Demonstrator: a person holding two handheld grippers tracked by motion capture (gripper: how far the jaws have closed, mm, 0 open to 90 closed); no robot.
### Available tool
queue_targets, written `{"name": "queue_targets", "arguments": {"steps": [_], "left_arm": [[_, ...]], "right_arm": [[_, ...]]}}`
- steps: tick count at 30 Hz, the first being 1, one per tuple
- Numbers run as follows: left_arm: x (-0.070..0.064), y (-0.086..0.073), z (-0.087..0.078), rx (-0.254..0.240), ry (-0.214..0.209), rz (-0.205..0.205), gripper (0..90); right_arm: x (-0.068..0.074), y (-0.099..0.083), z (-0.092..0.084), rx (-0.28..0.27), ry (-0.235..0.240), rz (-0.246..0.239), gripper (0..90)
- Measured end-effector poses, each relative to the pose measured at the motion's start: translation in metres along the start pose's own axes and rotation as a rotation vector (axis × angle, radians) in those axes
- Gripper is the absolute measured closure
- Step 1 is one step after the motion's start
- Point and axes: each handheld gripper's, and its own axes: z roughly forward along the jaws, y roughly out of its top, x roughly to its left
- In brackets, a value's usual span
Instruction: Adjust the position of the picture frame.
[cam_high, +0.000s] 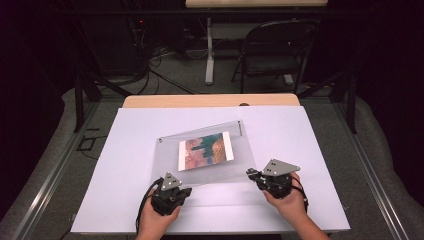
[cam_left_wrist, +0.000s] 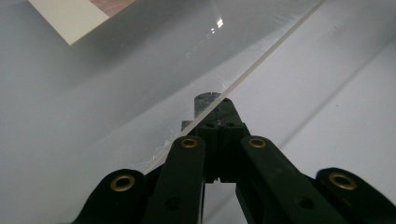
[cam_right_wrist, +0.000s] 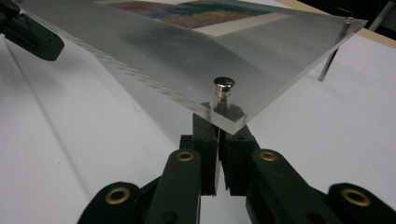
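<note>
White board (cam_high: 310, 150) covers most of the wooden table (cam_high: 210, 101); a strip of wood shows at the far edge, with a dark hole (cam_high: 244, 104) in it. Grey carpet (cam_high: 350, 150) on both sides. Behind the table: black folding chair (cam_high: 272, 52), white table leg (cam_high: 209, 50), cables (cam_high: 160, 62) on the floor, dark rack (cam_high: 117, 40) at far left. Black frame posts (cam_high: 79, 102) flank the table.

- The right hand-held gripper (cam_right_wrist: 218, 122) is seen closed on a metal standoff (cam_right_wrist: 223, 93) under the near corner of a clear acrylic frame (cam_right_wrist: 196, 51).
- A colourful print (cam_right_wrist: 191, 13) is held inside the frame.
- A white bench (cam_right_wrist: 70, 154) lies below.
</note>
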Motion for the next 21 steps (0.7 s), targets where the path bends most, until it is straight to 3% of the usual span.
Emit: {"name": "queue_targets", "arguments": {"steps": [9,21], "left_arm": [[0.016,0.007,0.001,-0.011,-0.015,-0.065,90.0],[0.037,0.033,0.012,-0.012,-0.028,-0.093,90.0]], "right_arm": [[0.007,0.002,-0.004,-0.010,0.025,0.008,85.5],[0.016,0.003,-0.011,-0.025,0.027,0.029,84.5]]}}
